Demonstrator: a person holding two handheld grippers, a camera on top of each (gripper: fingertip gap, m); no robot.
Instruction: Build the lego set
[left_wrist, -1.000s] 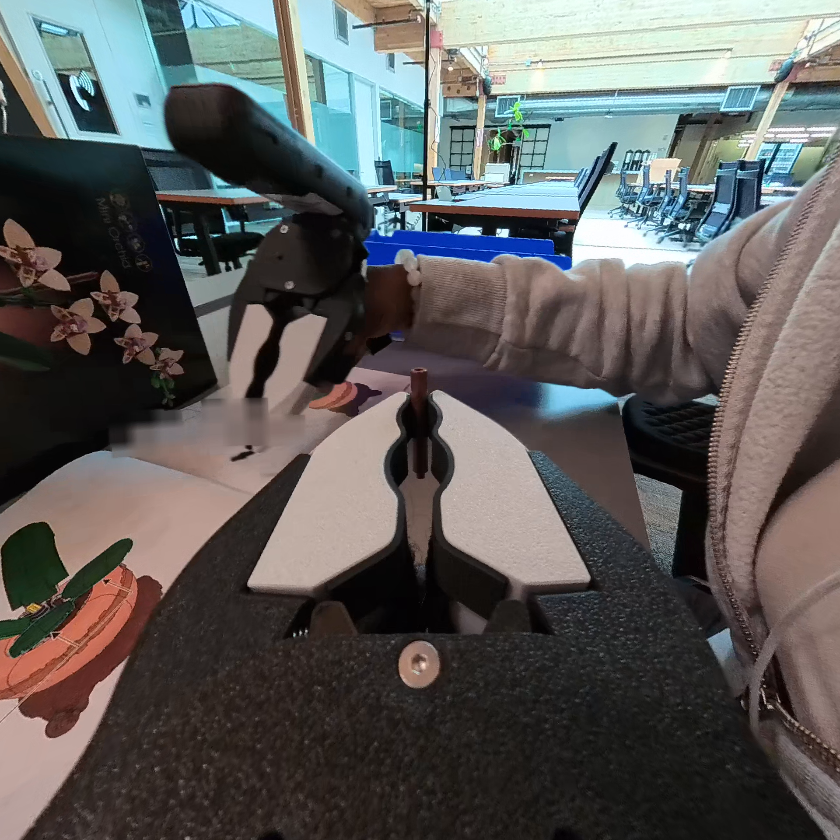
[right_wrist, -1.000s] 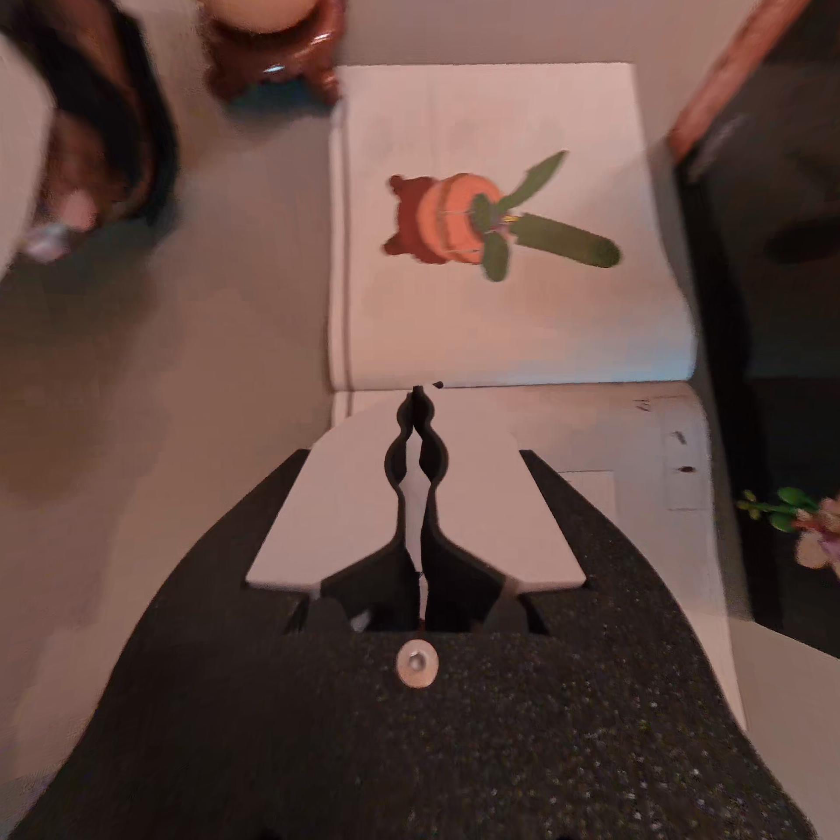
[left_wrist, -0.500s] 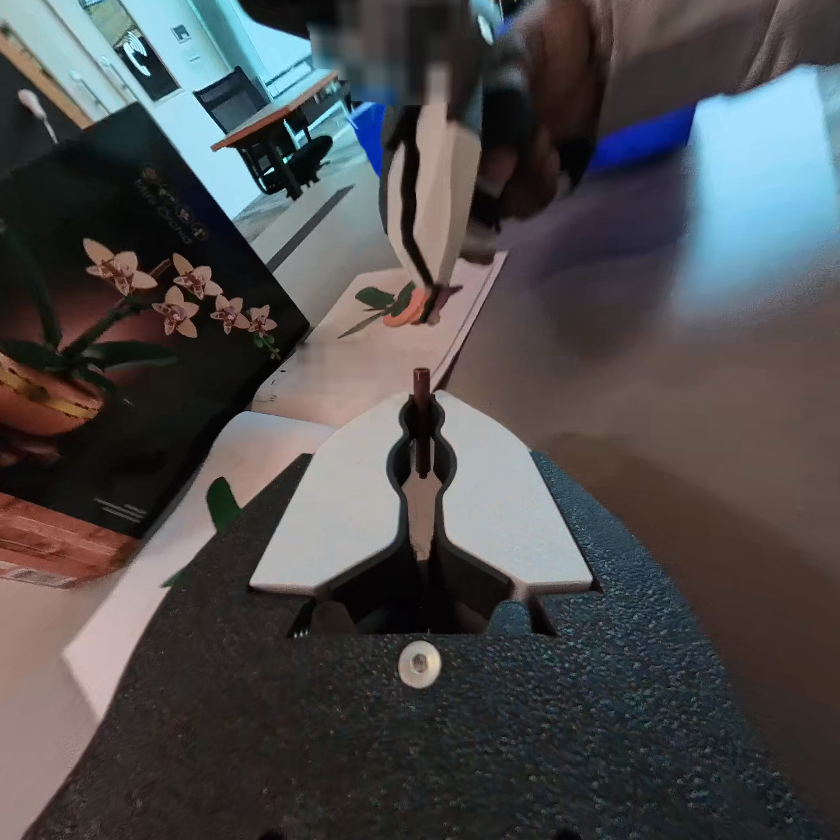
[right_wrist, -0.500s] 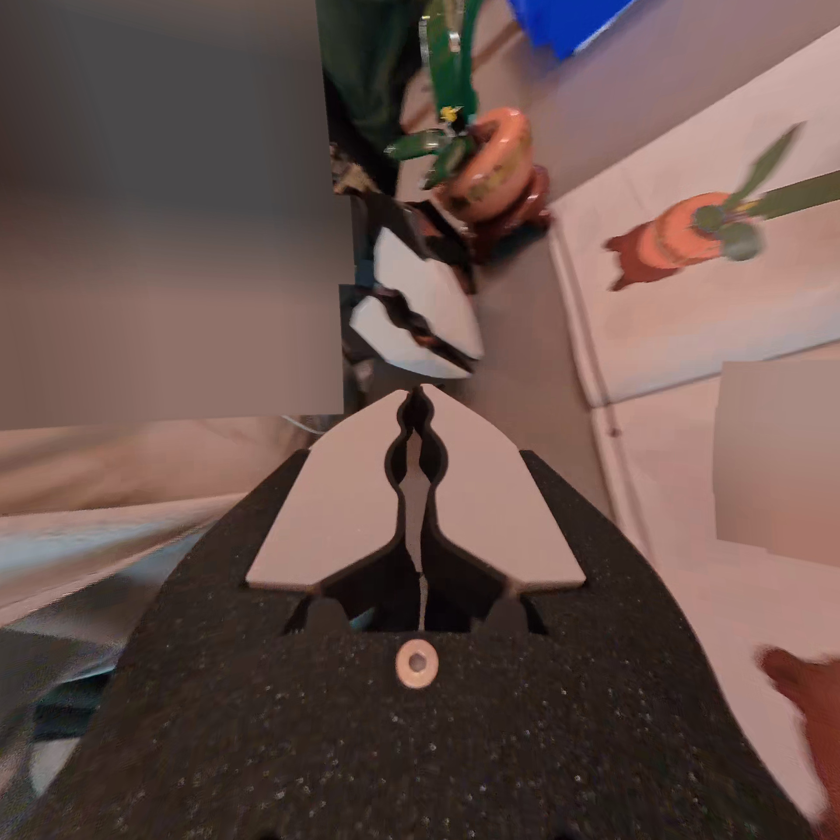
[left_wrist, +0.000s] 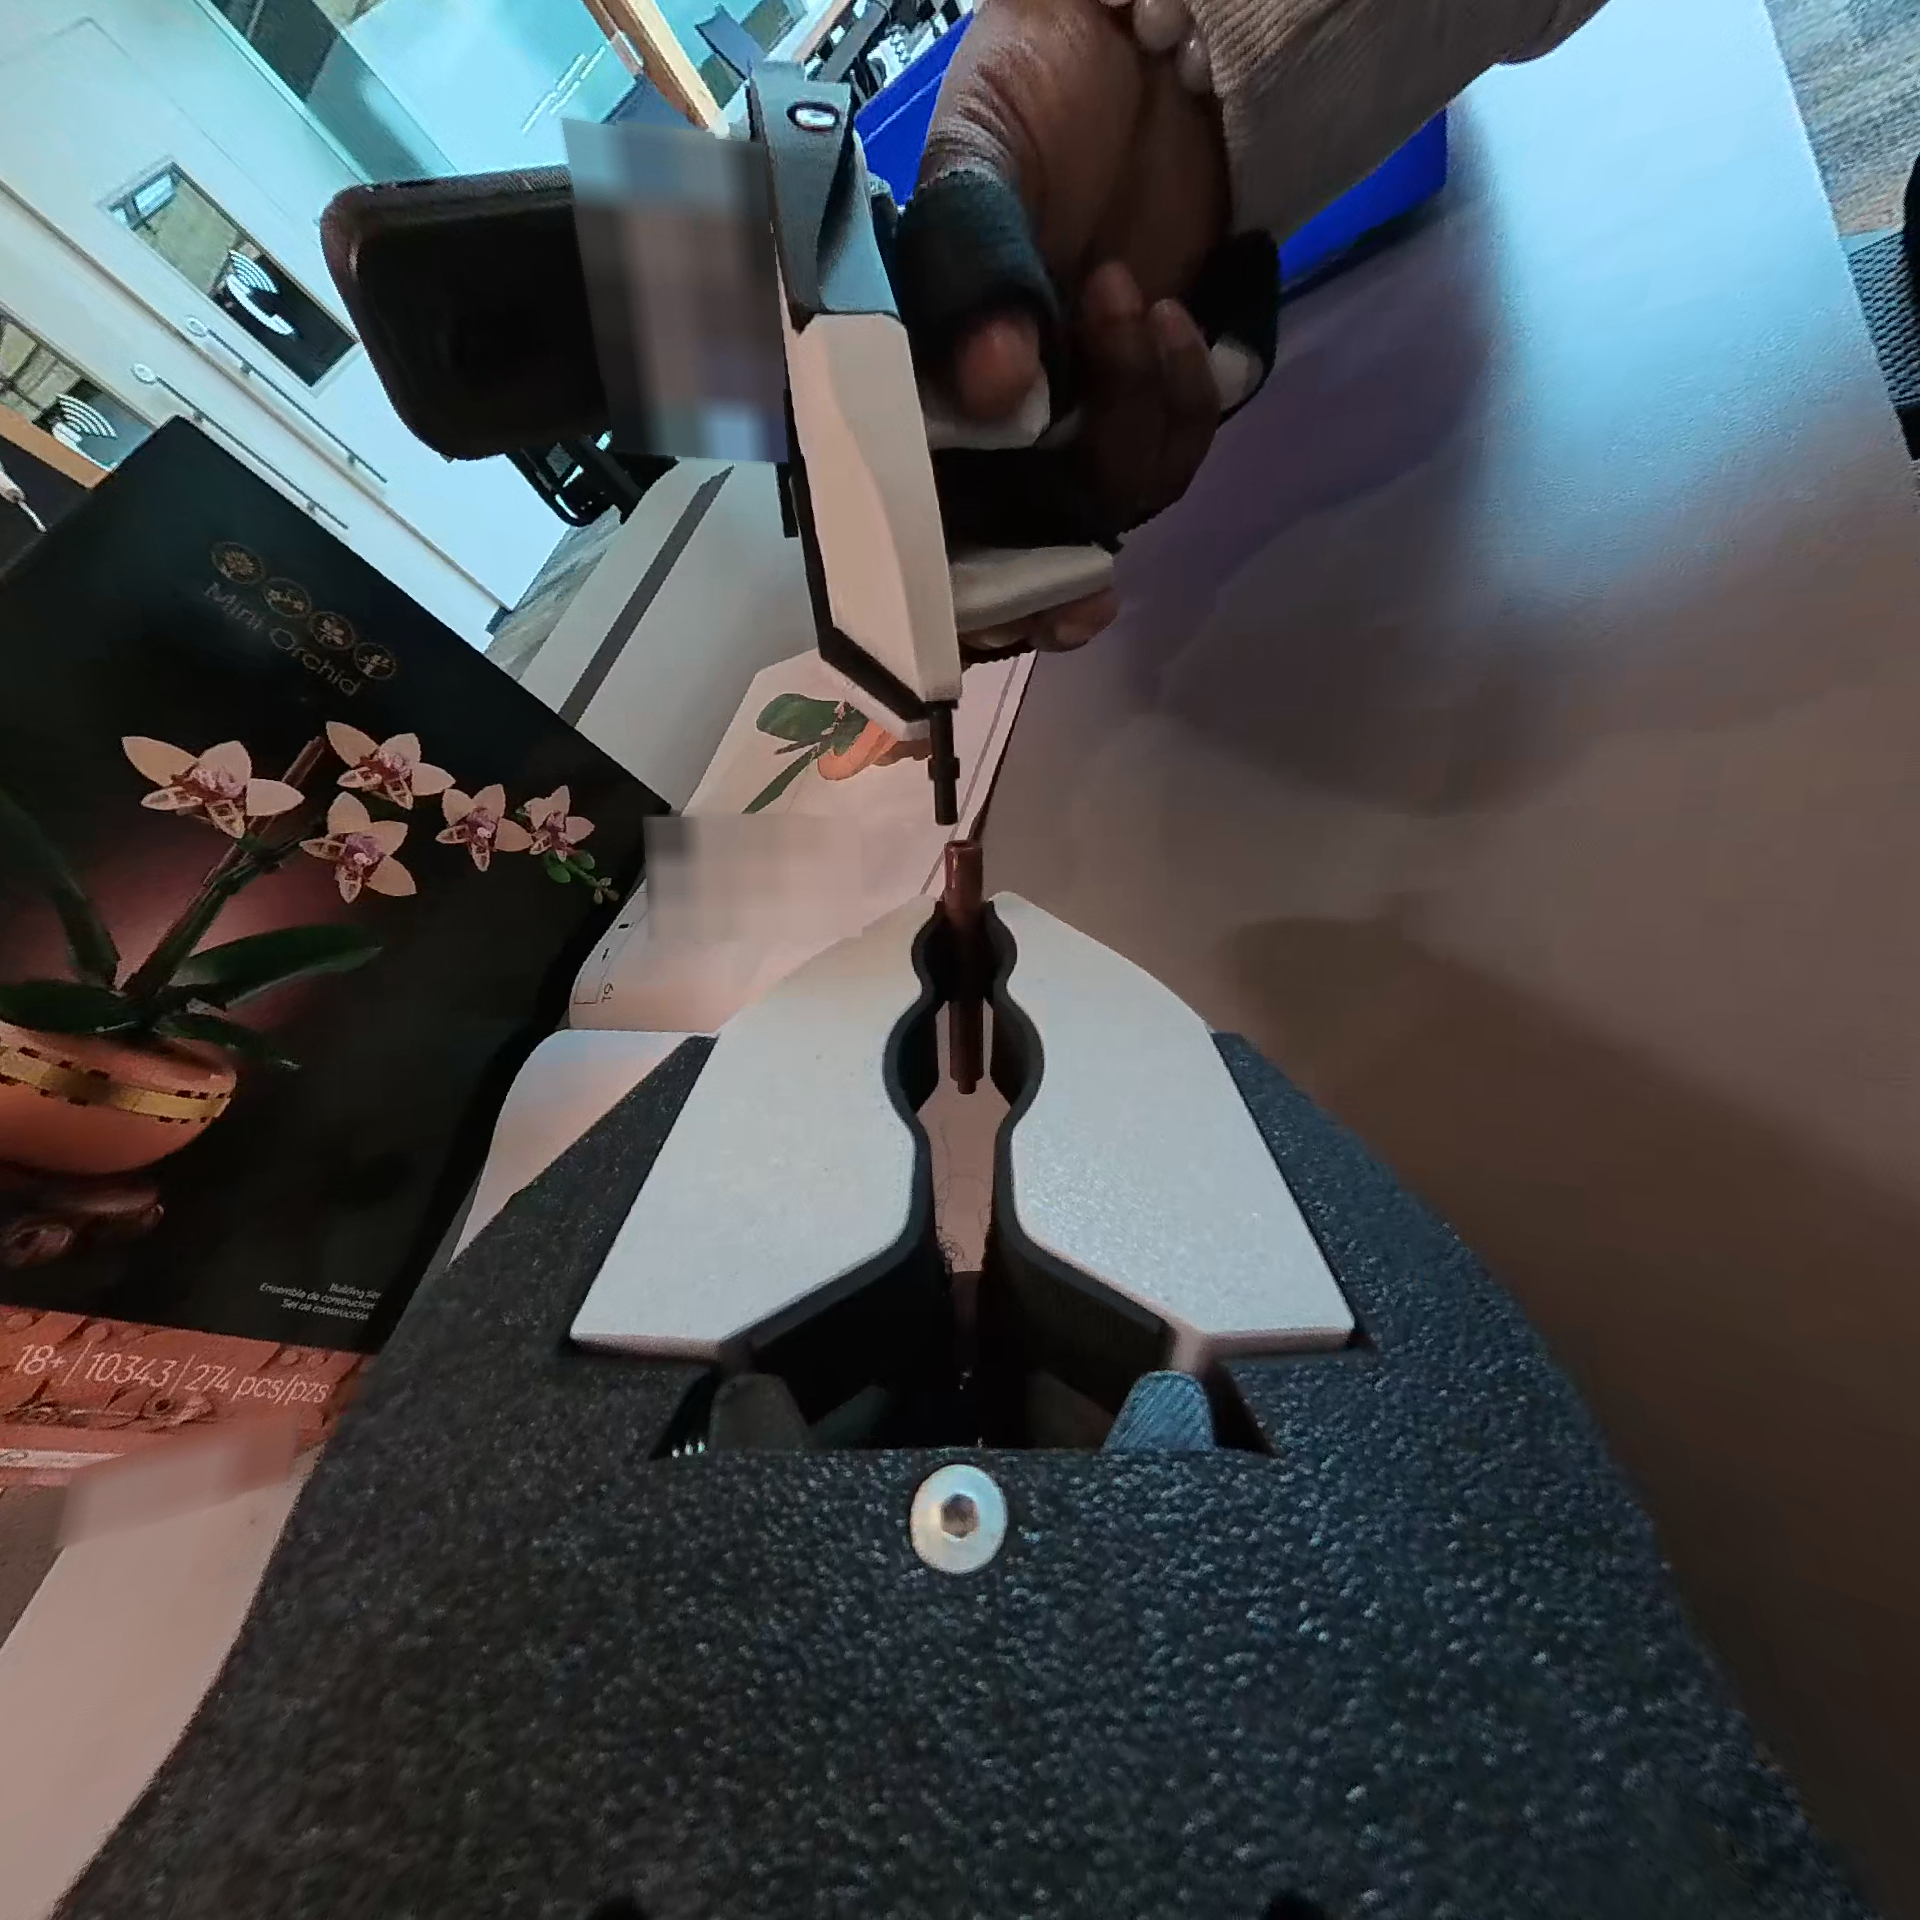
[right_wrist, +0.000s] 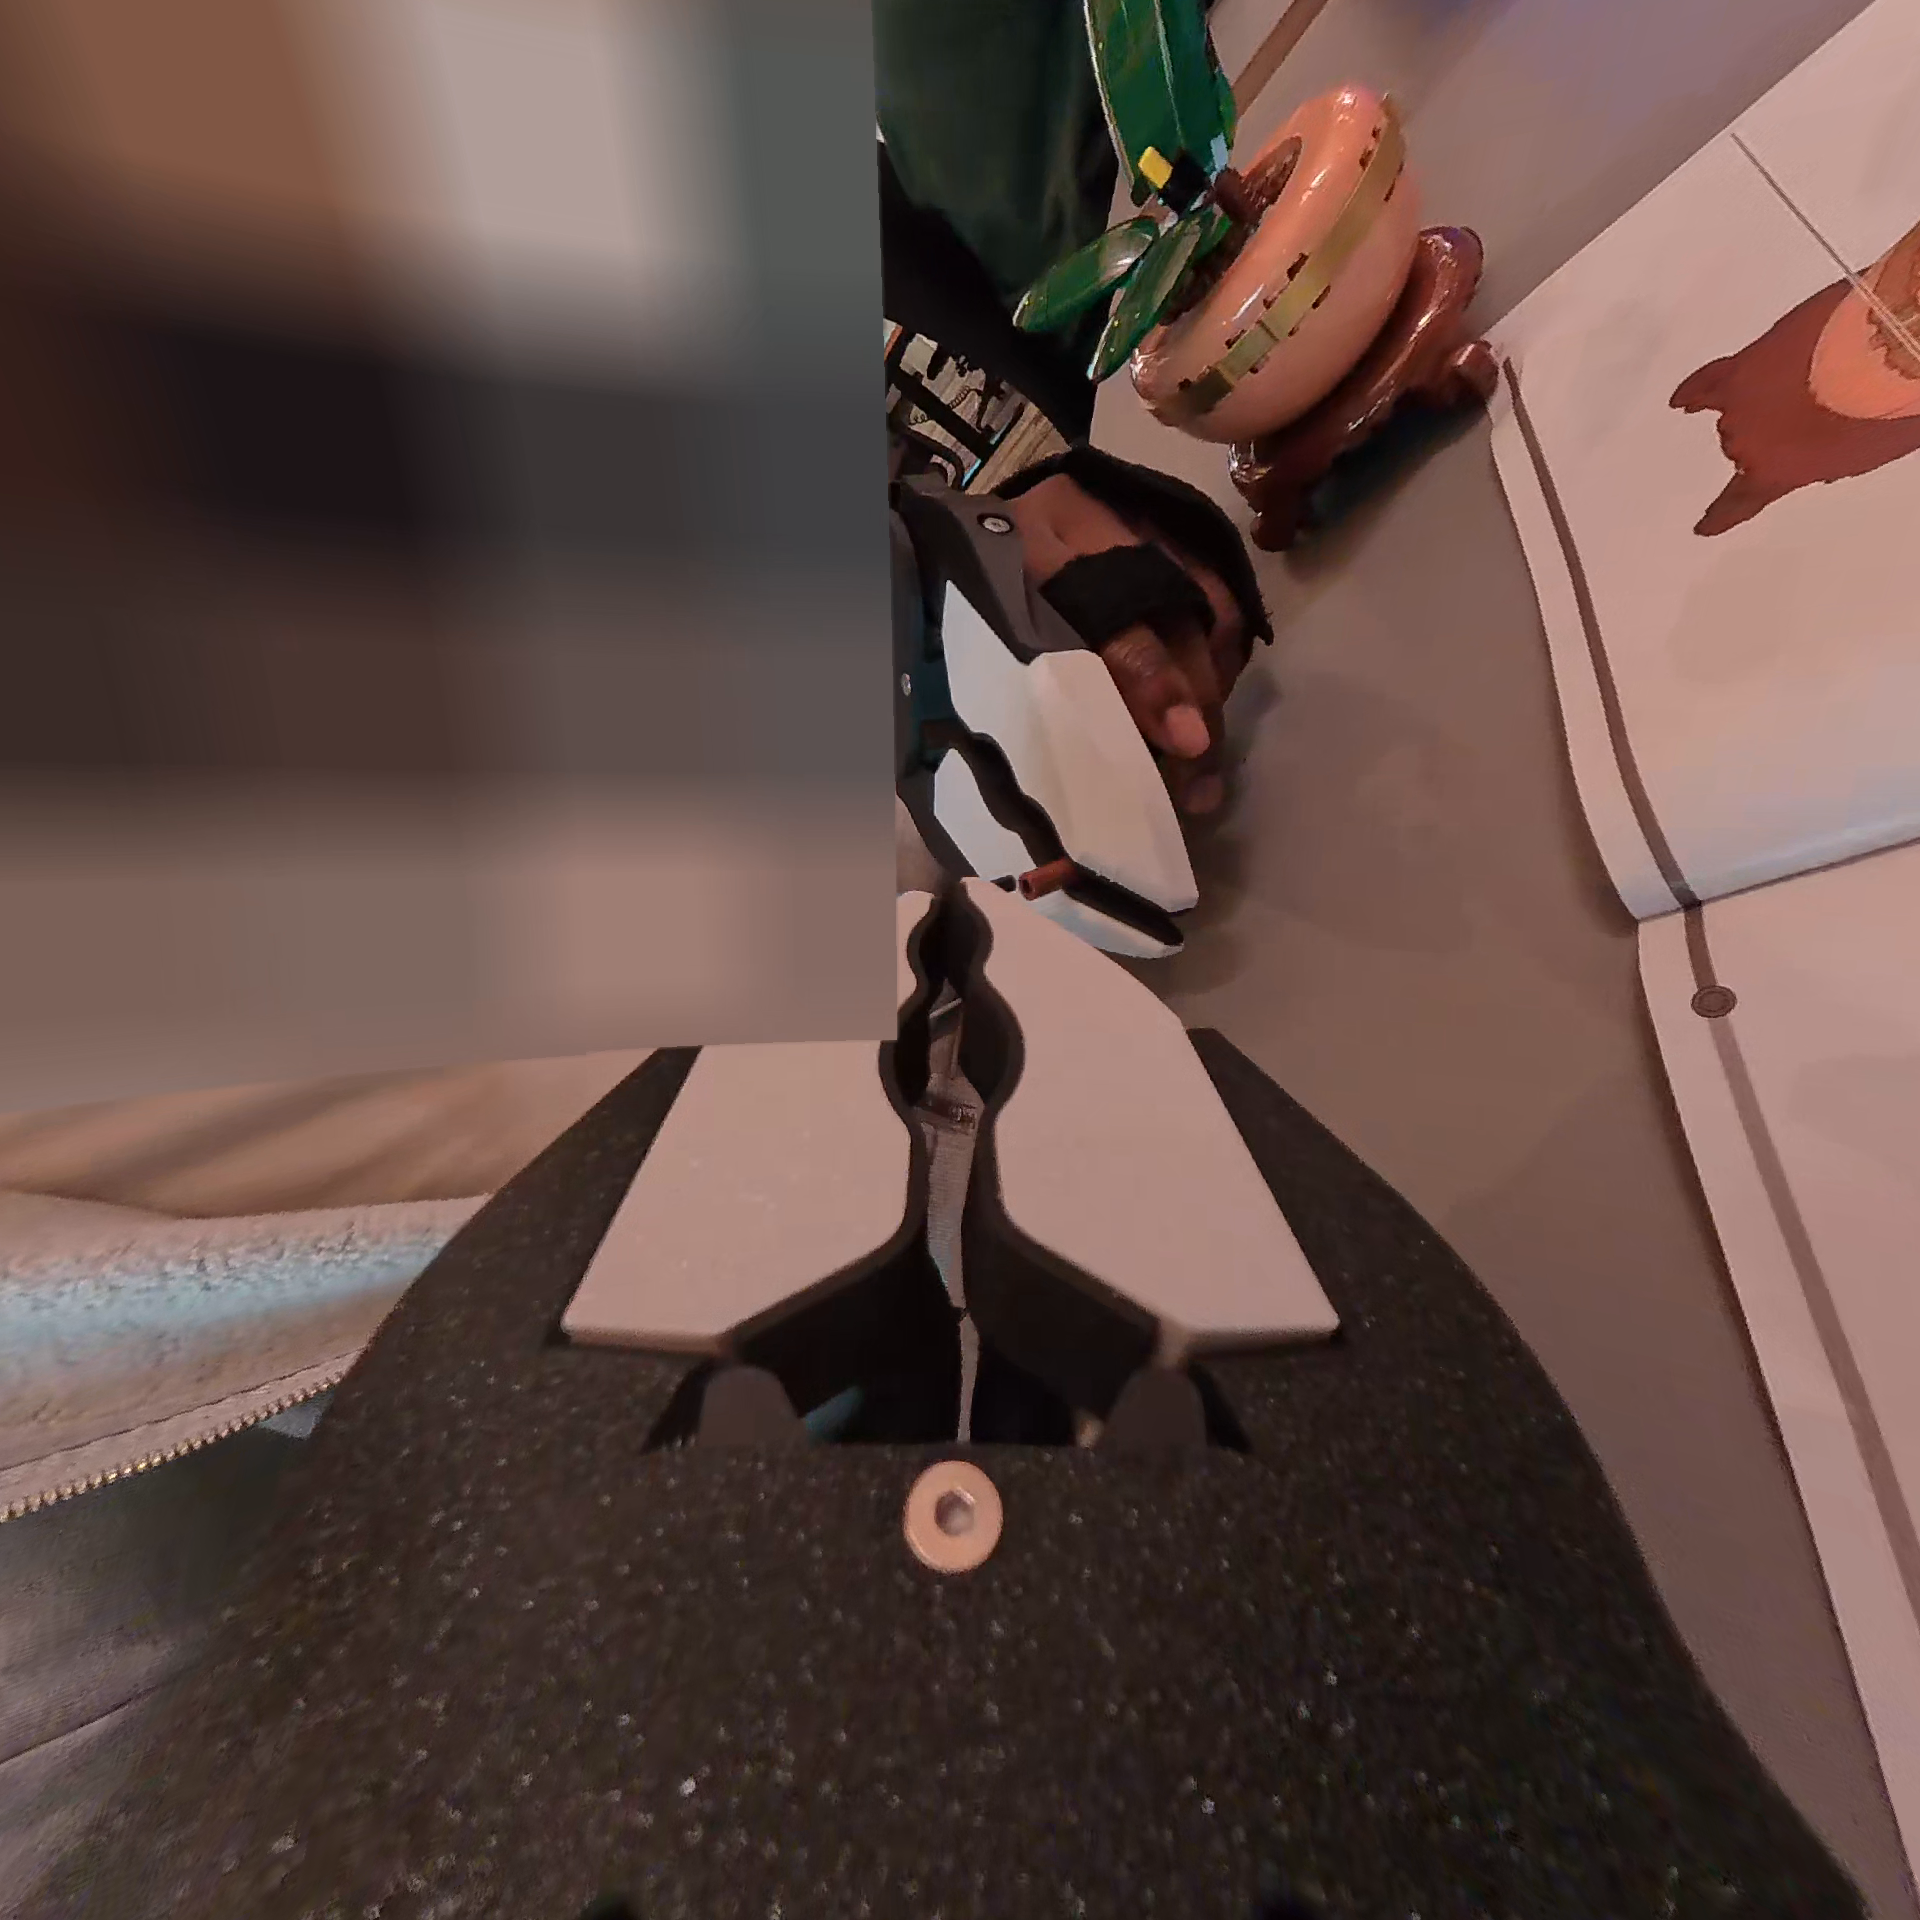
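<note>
The left gripper (left_wrist: 964, 914) is pointing forward, low over the grey worktop (left_wrist: 1507, 727), its jaws clamping a small brown rod (left_wrist: 962, 966) that is sticking out past the tips toward 12 o'clock. Coming down from 12 o'clock, the right gripper (left_wrist: 930, 717) is hanging nose-down, a hand (left_wrist: 1081, 260) wrapped round its grip with one finger through a black strap. Its jaws are pinching a thin black pin (left_wrist: 944, 764), which is hovering just above the rod's end, not quite touching. In the right wrist view its own tips are partly masked, so the pin isn't showing there. At 1 o'clock in that view the half-built pink flower pot (right_wrist: 1288, 281) is standing on its brown base, green leaves (right_wrist: 1132, 260) sprouting, beside the open instruction booklet (right_wrist: 1745, 644). The set's black box (left_wrist: 260, 935) is leaning at 9 o'clock of the left gripper.
</note>
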